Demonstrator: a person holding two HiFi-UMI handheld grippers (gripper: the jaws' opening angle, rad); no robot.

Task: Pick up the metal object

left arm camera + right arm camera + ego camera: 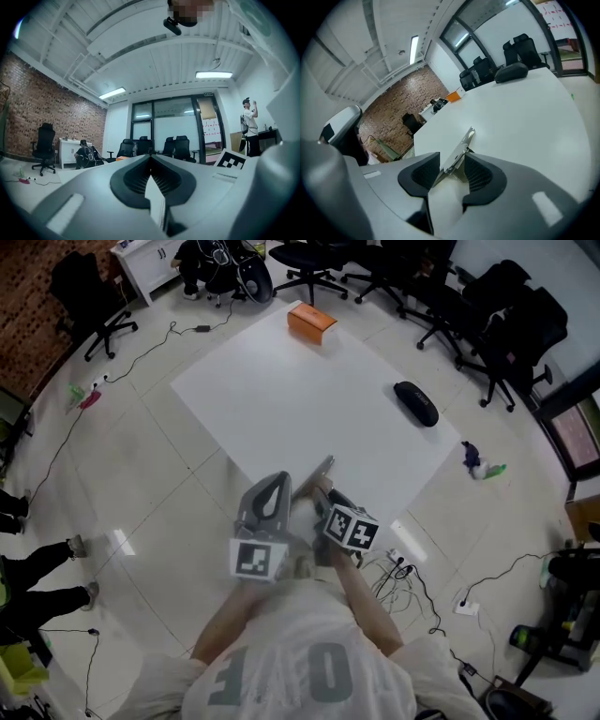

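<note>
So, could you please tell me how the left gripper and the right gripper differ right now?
The left gripper has its jaws together with nothing between them; the right gripper has its jaws apart, with the metal clip between them. The left gripper points out toward the office chairs; the right gripper points along the white table. Both share the same grey build.

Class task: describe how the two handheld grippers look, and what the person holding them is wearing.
The left gripper and right gripper are grey tapering shells with black ribbed pads. Each carries a cube of black-and-white square markers. The person wears a pale shirt with grey lettering.
</note>
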